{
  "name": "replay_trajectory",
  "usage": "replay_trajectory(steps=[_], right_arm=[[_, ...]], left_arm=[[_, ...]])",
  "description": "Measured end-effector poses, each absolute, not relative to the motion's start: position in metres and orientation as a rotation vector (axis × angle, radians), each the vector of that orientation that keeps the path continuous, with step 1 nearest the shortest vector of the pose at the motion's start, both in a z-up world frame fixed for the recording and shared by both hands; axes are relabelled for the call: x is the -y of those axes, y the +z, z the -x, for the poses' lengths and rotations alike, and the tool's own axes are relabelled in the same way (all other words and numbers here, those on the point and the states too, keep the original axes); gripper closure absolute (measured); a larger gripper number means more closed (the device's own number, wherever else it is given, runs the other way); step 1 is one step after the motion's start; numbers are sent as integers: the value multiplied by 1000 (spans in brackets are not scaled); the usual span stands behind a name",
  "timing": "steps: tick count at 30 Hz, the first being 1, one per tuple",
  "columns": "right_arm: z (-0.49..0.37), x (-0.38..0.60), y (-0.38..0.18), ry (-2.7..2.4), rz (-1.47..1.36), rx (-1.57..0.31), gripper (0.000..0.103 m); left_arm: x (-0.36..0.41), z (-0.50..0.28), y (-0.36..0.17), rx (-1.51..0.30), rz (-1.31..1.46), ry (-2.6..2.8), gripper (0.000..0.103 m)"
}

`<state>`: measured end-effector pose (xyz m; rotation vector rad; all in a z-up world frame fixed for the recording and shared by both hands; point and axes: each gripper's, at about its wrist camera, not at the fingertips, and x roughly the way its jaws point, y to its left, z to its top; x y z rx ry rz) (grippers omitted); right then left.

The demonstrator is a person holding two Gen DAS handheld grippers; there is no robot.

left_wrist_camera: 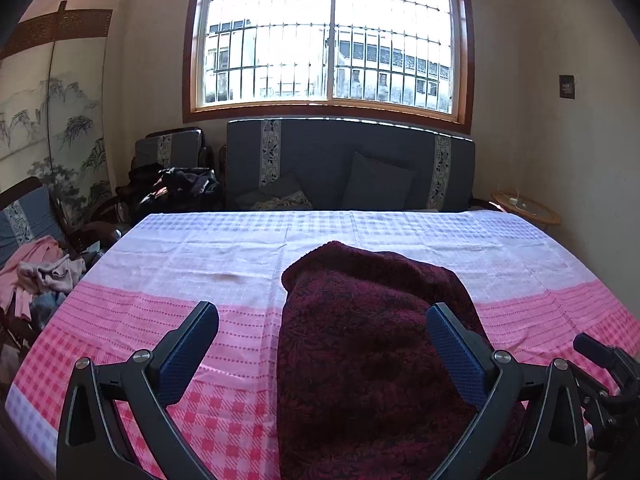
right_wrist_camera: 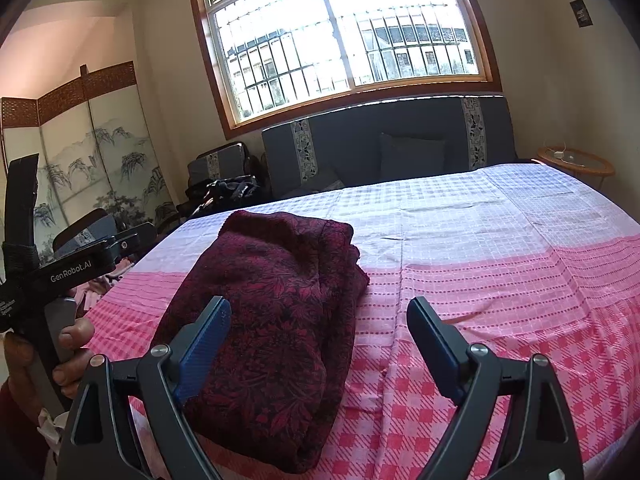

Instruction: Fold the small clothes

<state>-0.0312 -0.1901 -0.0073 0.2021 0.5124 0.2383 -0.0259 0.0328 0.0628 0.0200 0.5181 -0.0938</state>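
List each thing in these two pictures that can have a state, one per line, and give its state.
Dark red floral-patterned garment: folded into a thick bundle, lying on the cloth.
Pink and white checked tablecloth: spread flat, lightly creased.
Left gripper: open, holding nothing.
Right gripper: open, holding nothing.
Pile of pink and grey clothes: unfolded, heaped beside the table.
Barred window: whether shut cannot be told.

A folded dark-red floral garment (right_wrist_camera: 276,320) lies on the pink-and-white checked cloth (right_wrist_camera: 500,280) covering the table.
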Motion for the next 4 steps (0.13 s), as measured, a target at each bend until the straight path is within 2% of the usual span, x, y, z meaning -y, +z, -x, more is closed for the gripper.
replay_trajectory(steps=[4], right_arm=[[32,188,-7,237,-196,-521,14]], left_arm=[[-34,23,57,-531,-22,-72,0]])
